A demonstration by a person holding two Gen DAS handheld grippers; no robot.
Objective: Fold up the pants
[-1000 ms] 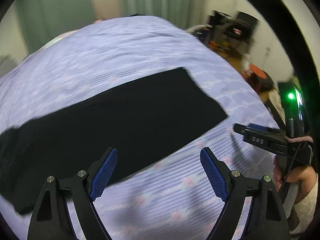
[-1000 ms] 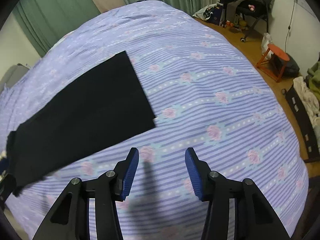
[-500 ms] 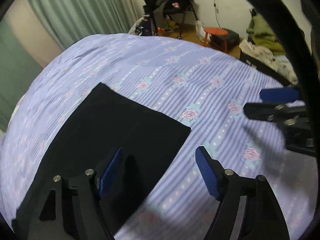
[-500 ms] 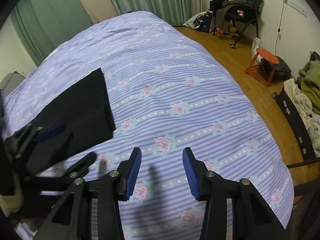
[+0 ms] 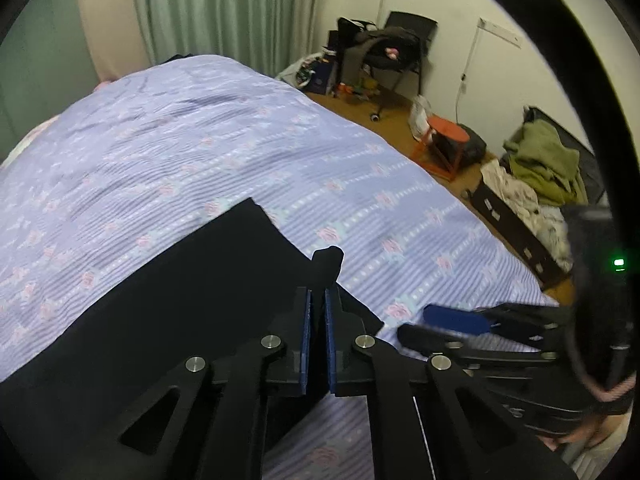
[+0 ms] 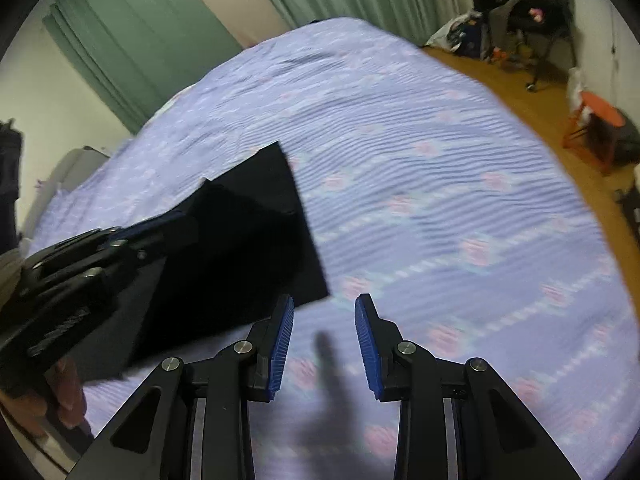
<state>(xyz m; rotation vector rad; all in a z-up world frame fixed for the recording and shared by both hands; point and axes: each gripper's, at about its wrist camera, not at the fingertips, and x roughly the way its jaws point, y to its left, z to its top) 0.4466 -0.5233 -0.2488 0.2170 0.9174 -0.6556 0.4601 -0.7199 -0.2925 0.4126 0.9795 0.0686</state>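
Green curtains (image 5: 224, 8), wooden floor (image 6: 520, 92) — orange stool (image 5: 446, 136) beside bed (image 5: 200, 140).

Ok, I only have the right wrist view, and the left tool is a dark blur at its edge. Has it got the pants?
Observer: Yes. The left wrist view shows the left tool shut on the pants at their edge.
Operator: How deep is the bite?
Observer: A tuft of fabric sticks out past the pads.
Operator: Is my right tool's unit powered?
Observer: A green light is lit on the body of the right tool.
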